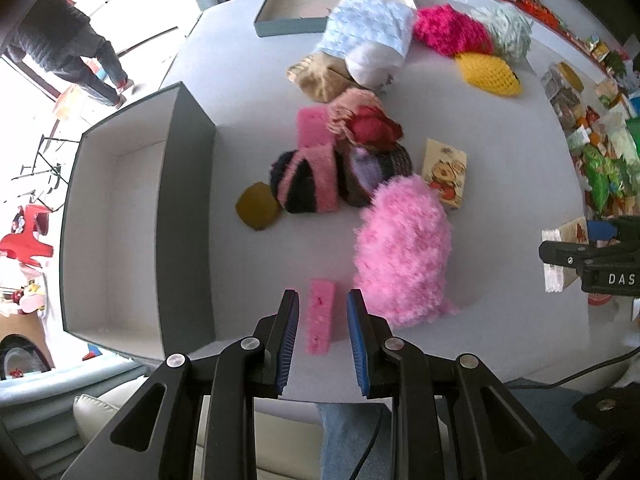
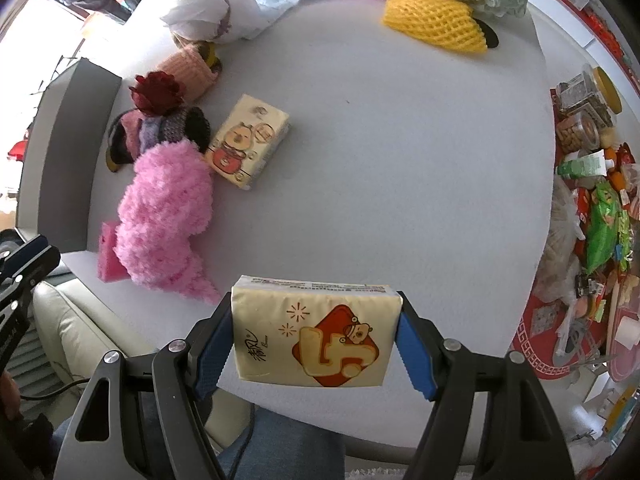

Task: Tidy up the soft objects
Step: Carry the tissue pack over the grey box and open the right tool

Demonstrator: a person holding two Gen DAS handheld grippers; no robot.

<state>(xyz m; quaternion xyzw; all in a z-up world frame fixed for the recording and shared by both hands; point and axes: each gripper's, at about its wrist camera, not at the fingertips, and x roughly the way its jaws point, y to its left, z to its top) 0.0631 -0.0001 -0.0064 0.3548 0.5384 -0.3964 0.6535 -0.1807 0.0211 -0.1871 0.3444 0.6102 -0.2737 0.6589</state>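
My left gripper (image 1: 322, 300) is open, its blue pads either side of a pink sponge (image 1: 319, 316) that lies on the white table (image 1: 500, 168); the pads do not touch it. A fluffy pink yarn ball (image 1: 402, 252) lies just right of it. My right gripper (image 2: 316, 332) is shut on a yellow tissue pack (image 2: 316, 332) and holds it above the table's near edge. A second tissue pack (image 2: 248, 146) lies flat beside the pink yarn (image 2: 164, 216). Knitted hats and yarn (image 1: 340, 160) are piled mid-table.
An open grey box (image 1: 120, 232) stands at the left, a second grey box (image 1: 304, 4) at the back. A light blue knit (image 1: 368, 36), magenta yarn (image 1: 448, 28), pale green yarn (image 1: 504, 28) and yellow foam net (image 1: 488, 74) lie at the back. Snack packets (image 2: 600, 220) crowd the right.
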